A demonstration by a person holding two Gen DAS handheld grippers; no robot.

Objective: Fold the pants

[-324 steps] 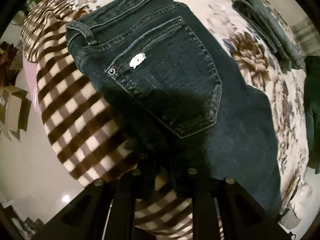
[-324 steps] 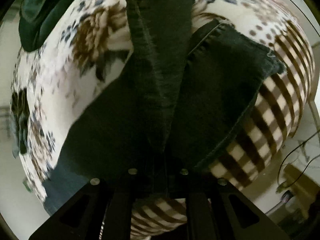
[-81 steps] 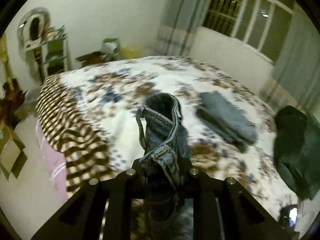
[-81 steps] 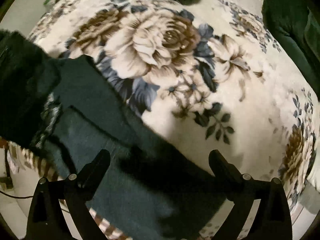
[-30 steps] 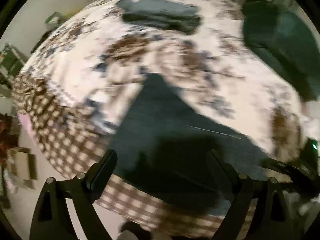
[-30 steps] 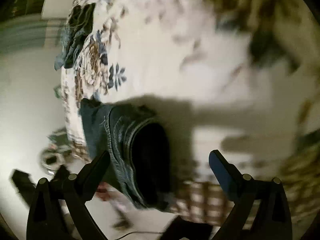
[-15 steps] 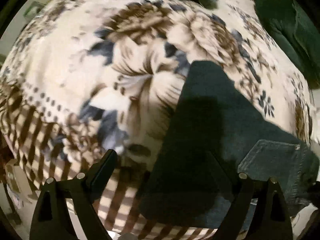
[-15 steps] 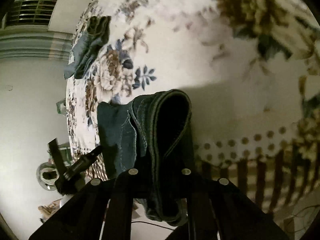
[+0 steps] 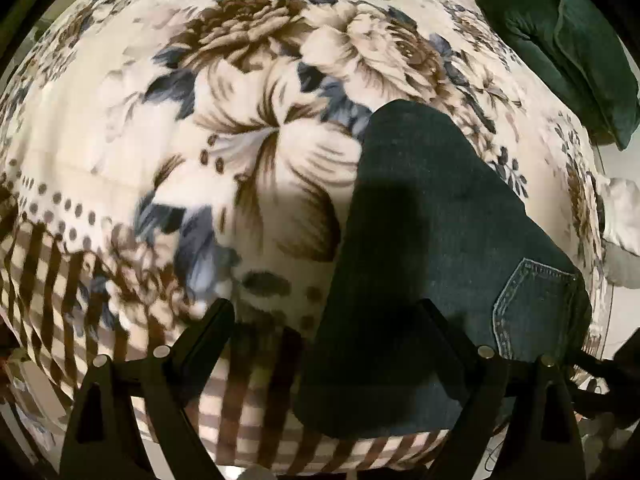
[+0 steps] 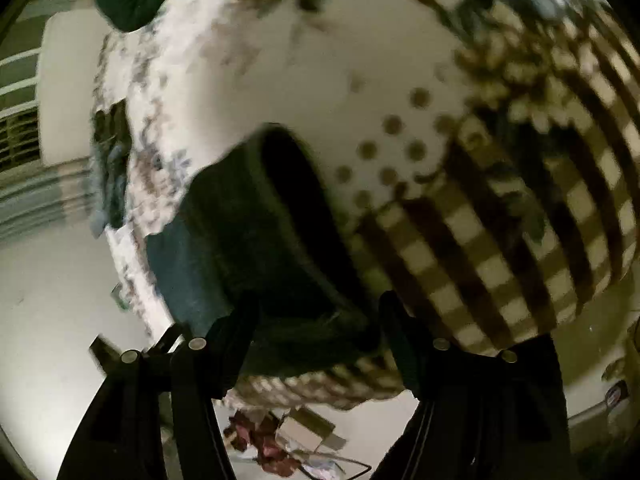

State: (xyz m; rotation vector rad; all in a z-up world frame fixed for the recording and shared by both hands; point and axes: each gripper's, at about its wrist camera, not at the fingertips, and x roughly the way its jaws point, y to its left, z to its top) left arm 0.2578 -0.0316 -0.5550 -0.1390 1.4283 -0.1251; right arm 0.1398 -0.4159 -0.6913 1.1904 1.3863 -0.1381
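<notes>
One pair of dark jeans (image 9: 432,248) lies folded near the edge of a floral bedspread (image 9: 248,92), its long axis running away from the left gripper (image 9: 324,320), whose fingers gape wide, holding nothing. Nearer the waistband end, the right gripper (image 10: 320,312) straddles thick denim, half-open; whether it grips is unclear.
</notes>
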